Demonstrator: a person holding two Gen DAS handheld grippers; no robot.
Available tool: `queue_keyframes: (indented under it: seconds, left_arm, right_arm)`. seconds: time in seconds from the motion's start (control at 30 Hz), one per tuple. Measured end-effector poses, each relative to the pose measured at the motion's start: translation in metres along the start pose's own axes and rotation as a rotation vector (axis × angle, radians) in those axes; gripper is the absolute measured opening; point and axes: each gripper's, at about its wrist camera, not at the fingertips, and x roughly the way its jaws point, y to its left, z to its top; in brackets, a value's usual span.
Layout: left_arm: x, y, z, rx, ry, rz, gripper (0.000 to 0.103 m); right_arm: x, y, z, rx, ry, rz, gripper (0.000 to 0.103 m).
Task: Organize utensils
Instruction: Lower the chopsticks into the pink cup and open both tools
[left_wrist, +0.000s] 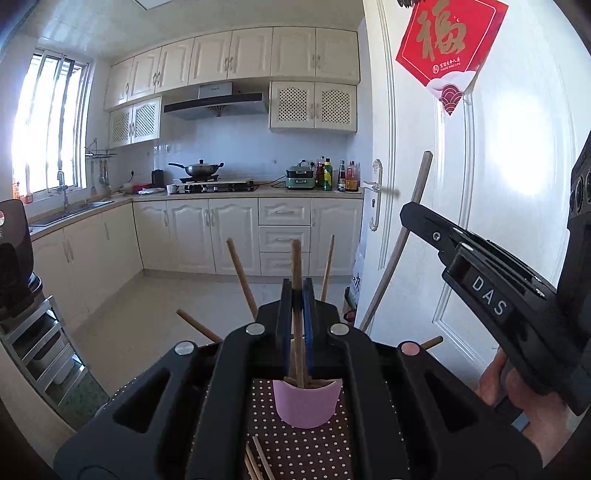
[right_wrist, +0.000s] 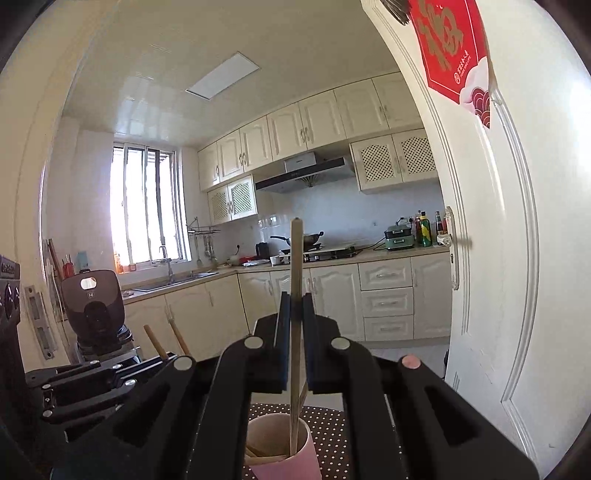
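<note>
1. The left gripper (left_wrist: 297, 295) is pinching one wooden chopstick (left_wrist: 296, 266) between closed jaws; the stick is running up past the fingertips, and its lower end is dipping into the pink cup (left_wrist: 306, 404) just below the jaws.
2. The right gripper (right_wrist: 295, 306) is likewise clamping a single upright chopstick (right_wrist: 295, 258), whose foot is sitting inside the pink cup (right_wrist: 295, 454) directly under the jaws.
3. More chopsticks (left_wrist: 242, 273) are leaning out of the cup beyond the left jaws, and a few are lying on the dotted cloth (left_wrist: 314, 454) beneath them.
4. Judging by looks, the sticks are light, stiff and smooth, so they are likely to swivel in a pinch; gripping near mid-length seems steadiest. The cup looks light and easy to tip.
5. Readable writing: "DAS" on the right gripper's body (left_wrist: 489, 295), and a red door hanging (left_wrist: 448, 48) bearing the character 福.
</note>
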Motion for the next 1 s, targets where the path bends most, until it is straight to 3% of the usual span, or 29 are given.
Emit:
queue_keyframes:
  seconds: [0.2,0.27,0.33,0.57,1.0]
  left_arm:
    - [0.001,0.000,-0.002,-0.004,0.031,-0.031,0.009]
    - [0.002,-0.002,-0.004,0.005,0.040,-0.021,0.023]
    - [-0.001,-0.002,-0.006,0.011,0.024,-0.003,0.058]
    - [-0.004,0.000,-0.005,0.006,0.021,0.012,0.059]
    - [-0.016,0.004,-0.004,0.007,-0.002,0.061,0.079]
  right_arm:
    - [0.003,0.001,-0.004,-0.007,0.029,0.004,0.005]
    - [0.004,0.002,-0.006,-0.010,0.047,0.012,0.005]
    - [0.005,0.003,-0.009,-0.014,0.064,0.014,0.005]
    - [0.008,0.006,-0.015,-0.018,0.108,0.018,0.005]
    - [0.012,0.009,-0.015,0.014,0.163,0.045,0.006]
